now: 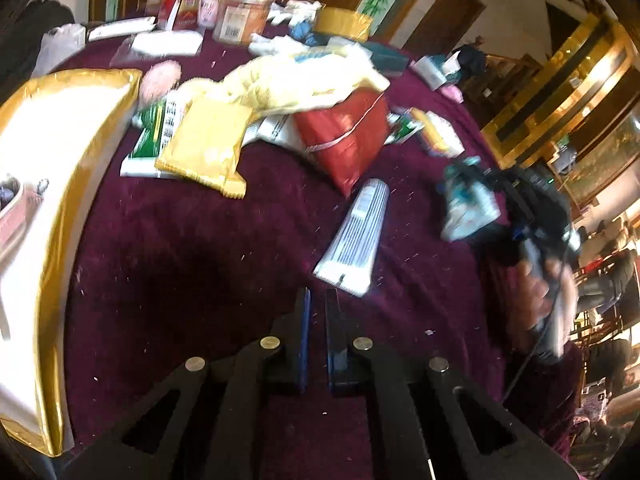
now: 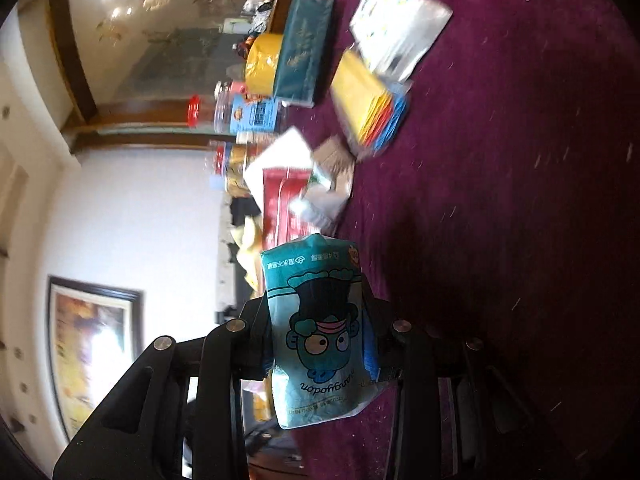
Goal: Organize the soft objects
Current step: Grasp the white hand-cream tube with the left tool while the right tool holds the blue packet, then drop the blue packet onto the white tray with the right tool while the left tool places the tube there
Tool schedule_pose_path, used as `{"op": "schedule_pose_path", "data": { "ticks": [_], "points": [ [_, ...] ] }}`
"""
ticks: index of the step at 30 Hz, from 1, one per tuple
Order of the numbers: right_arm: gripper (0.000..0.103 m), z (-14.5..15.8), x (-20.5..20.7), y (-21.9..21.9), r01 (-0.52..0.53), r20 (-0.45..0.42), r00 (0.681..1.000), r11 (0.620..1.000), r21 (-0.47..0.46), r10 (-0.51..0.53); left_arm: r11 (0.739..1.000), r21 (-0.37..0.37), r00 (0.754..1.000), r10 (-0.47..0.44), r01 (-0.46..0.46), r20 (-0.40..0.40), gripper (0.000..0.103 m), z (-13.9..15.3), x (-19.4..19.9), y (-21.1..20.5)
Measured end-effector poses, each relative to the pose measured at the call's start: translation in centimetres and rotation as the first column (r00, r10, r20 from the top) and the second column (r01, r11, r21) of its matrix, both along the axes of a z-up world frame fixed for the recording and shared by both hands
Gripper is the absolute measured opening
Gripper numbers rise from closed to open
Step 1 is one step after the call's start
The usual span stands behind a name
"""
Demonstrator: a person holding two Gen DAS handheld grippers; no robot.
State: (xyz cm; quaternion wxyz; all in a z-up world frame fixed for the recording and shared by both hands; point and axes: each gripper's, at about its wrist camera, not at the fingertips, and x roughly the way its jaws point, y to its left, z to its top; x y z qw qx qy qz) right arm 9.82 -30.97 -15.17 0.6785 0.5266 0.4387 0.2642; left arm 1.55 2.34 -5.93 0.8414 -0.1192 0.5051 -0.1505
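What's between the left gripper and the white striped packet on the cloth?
Nothing visible. The left gripper is shut and empty, and the white striped packet lies just ahead of its tips, slightly right, with only bare maroon tablecloth between. The right gripper, holding a teal cartoon packet, is off to the right side.

maroon tablecloth (image 1: 200, 248) | white wall (image 2: 140, 216) | framed picture (image 2: 92, 344) | possibly gilded shelving (image 1: 560, 92)

The black right gripper (image 2: 320, 344) squeezes a soft teal packet with a cartoon face (image 2: 320, 336) above the bench with the dark purple cloth (image 2: 520, 160). Farther off lie a yellow packet (image 2: 360, 92), a dark green box (image 2: 306, 48) and a red packet (image 2: 282, 204)
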Motion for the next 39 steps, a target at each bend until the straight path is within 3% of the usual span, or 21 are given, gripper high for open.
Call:
{"op": "schedule_pose_path", "data": {
  "ticks": [2, 4, 5, 8, 12, 14, 19, 21, 22, 30, 36, 39],
  "points": [
    [0.032, 0.1, -0.6, 1.0, 0.004, 0.013, 1.0, 1.0, -0.019, -0.003, 0.997, 0.06, 0.996, -0.048, 0.044, 0.071, 0.011, 1.5, 0.1, -1.5],
    [0.03, 0.4, -0.8, 1.4, 0.012, 0.037, 0.999, 0.999, -0.048, -0.01, 0.985, 0.152, 0.992, -0.098, 0.084, 0.083, 0.018, 2.0, 1.3, -3.4],
    [0.03, 0.4, -0.6, 1.5, 0.011, 0.04, 0.999, 0.999, -0.053, -0.009, 0.982, 0.168, 0.994, -0.096, 0.084, 0.061, 0.026, 1.7, 2.1, -4.1],
    [0.03, 0.6, -0.1, 1.2, -0.011, 0.068, 0.998, 0.998, -0.069, 0.016, 0.981, 0.164, 0.994, -0.108, 0.107, -0.003, 0.038, 0.2, 4.1, -5.9],
    [0.03, 0.9, 0.2, 1.0, -0.04, 0.088, 0.995, 0.994, -0.101, 0.049, 0.97, 0.212, 0.993, -0.108, 0.116, -0.049, 0.04, -1.7, 5.3, -7.9],
    [0.03, 0.8, 0.1, 0.8, -0.046, 0.09, 0.994, 0.994, -0.102, 0.055, 0.961, 0.249, 0.992, -0.108, 0.122, -0.067, 0.052, -2.6, 5.6, -8.4],
    [0.031, 0.9, 0.3, 1.0, -0.06, 0.091, 0.993, 0.991, -0.119, 0.071, 0.943, 0.307, 0.991, -0.131, 0.127, -0.009, 0.051, -3.5, 6.6, -9.3],
    [0.031, 0.9, 0.4, 1.1, -0.062, 0.092, 0.993, 0.99, -0.125, 0.074, 0.929, 0.347, 0.989, -0.147, 0.127, 0.032, 0.041, -3.6, 6.4, -9.6],
    [0.03, 0.9, 0.4, 1.1, -0.063, 0.092, 0.993, 0.99, -0.129, 0.075, 0.932, 0.34, 0.987, -0.154, 0.129, 0.046, 0.03, -3.6, 6.3, -9.5],
    [0.034, 2.0, 0.2, 2.5, -0.072, 0.114, 0.988, 0.959, -0.274, 0.107, 0.971, 0.225, 0.991, -0.101, 0.08, 0.085, 0.028, -2.6, 4.8, -6.4],
    [0.034, 2.0, -0.3, 2.5, -0.074, 0.116, 0.989, 0.984, -0.16, 0.093, 0.986, 0.164, 0.979, -0.014, -0.02, 0.202, 0.028, 2.7, 0.3, -0.5],
    [0.034, 3.6, -0.6, 5.3, -0.124, 0.146, 0.98, 0.99, -0.072, 0.134, 0.986, 0.13, 0.967, 0.07, -0.104, 0.243, 0.028, 4.7, -1.3, 3.6]
  ]
}}
